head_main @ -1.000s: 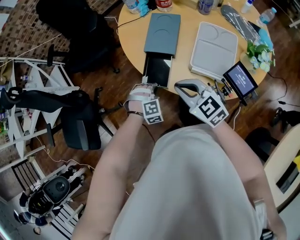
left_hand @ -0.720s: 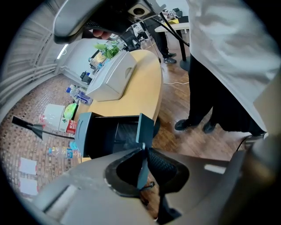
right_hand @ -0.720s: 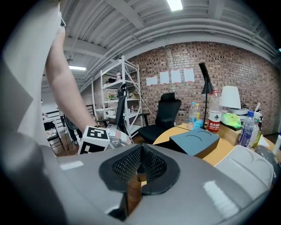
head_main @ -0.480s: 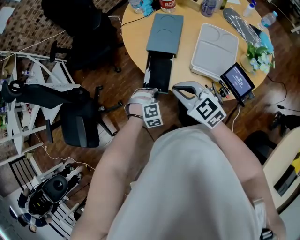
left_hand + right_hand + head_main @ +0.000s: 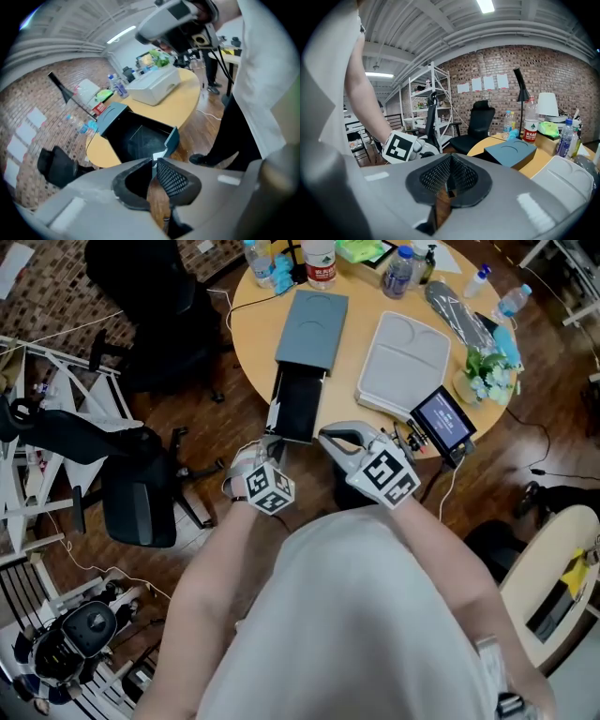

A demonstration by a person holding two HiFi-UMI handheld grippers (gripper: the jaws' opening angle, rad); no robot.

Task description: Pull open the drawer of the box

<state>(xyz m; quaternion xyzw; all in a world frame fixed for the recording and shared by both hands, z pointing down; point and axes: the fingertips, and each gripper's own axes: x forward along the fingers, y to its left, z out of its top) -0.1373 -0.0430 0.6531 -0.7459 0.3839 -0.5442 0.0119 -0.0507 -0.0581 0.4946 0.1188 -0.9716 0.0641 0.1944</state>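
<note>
One drawer (image 5: pixel 298 405) out of box (image 5: pixel 313 329) on round table (image 5: pixel 251 317); L gripper (image 5: pixel 154 161) clamped on its front corner; R gripper (image 5: pixel 450 157) closed, empty.

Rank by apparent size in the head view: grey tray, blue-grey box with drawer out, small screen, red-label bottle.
1. grey tray and blue-grey box with its drawer out: about alike, so not ranked.
2. small screen
3. red-label bottle

Box (image 5: pixel 314 326) on table (image 5: pixel 255 315), drawer (image 5: pixel 296 407) out front, tray (image 5: pixel 405 362) right of box, bottles (image 5: pixel 320 259) behind
</note>
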